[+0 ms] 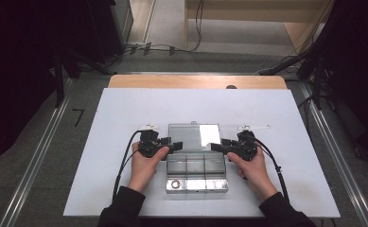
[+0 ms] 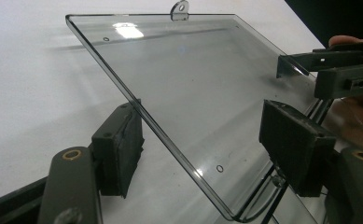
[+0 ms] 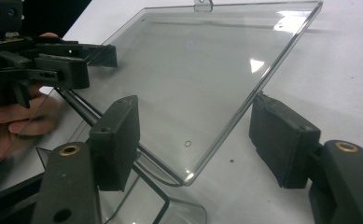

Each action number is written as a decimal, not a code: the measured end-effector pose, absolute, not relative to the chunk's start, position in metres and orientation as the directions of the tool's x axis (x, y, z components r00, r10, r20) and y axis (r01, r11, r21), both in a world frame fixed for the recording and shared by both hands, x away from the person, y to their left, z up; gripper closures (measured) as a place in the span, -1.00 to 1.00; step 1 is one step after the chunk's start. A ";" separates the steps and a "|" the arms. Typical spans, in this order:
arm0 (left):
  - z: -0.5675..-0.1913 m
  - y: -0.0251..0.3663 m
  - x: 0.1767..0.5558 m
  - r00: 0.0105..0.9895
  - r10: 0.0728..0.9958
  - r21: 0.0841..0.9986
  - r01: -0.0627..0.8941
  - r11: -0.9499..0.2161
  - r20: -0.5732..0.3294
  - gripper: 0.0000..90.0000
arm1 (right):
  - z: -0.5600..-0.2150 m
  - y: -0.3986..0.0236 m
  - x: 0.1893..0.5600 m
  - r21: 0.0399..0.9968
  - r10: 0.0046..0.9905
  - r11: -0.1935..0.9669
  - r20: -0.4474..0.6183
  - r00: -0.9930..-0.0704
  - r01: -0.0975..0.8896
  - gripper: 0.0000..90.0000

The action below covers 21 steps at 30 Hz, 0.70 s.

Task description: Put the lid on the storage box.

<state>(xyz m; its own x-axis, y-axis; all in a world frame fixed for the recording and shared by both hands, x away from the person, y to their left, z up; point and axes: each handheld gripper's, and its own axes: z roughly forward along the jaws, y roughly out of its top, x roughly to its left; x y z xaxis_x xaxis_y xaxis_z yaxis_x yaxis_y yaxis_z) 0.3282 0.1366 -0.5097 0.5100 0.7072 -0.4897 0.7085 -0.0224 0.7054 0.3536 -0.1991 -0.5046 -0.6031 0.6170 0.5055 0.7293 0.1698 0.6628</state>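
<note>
Lid (image 1: 193,136) of the clear box (image 1: 197,175) stands swung up, its long axis running from one gripper to the other. Left gripper (image 1: 174,146) has the lid's left edge between its parted jaws, pads apparently not pressing; right gripper (image 1: 215,146) brackets the right edge likewise, jaws apart. Each edge lies straight ahead of its own gripper, both about equally near. Likely either could close on it.

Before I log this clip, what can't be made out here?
- Small ring in the clear box, high view: too small to identify.
- Whether either hand-held gripper touches the lid: both gripper views show gaps, contact unclear.
- Person's forearms, high view: cut off by bottom edge.
</note>
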 end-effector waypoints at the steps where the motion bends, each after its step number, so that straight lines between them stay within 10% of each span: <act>1: -0.509 0.137 0.328 0.512 0.705 0.708 0.706 -0.021 -0.490 -0.29 | -0.504 -0.199 0.353 0.663 0.617 0.170 0.506 -0.603 0.729 -0.24; 21: -0.495 0.146 0.319 0.560 0.697 0.793 0.609 0.021 -0.448 0.36 | -0.488 -0.205 0.345 0.758 0.623 0.146 0.429 -0.655 0.635 0.34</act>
<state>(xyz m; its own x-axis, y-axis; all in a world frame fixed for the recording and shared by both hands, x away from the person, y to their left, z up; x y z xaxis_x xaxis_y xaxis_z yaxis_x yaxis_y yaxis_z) 0.3188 0.1461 -0.4946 0.5598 0.6972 -0.4477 0.6086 0.0207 0.7932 0.3446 -0.2047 -0.4884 -0.6547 0.6225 0.4287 0.6352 0.1458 0.7584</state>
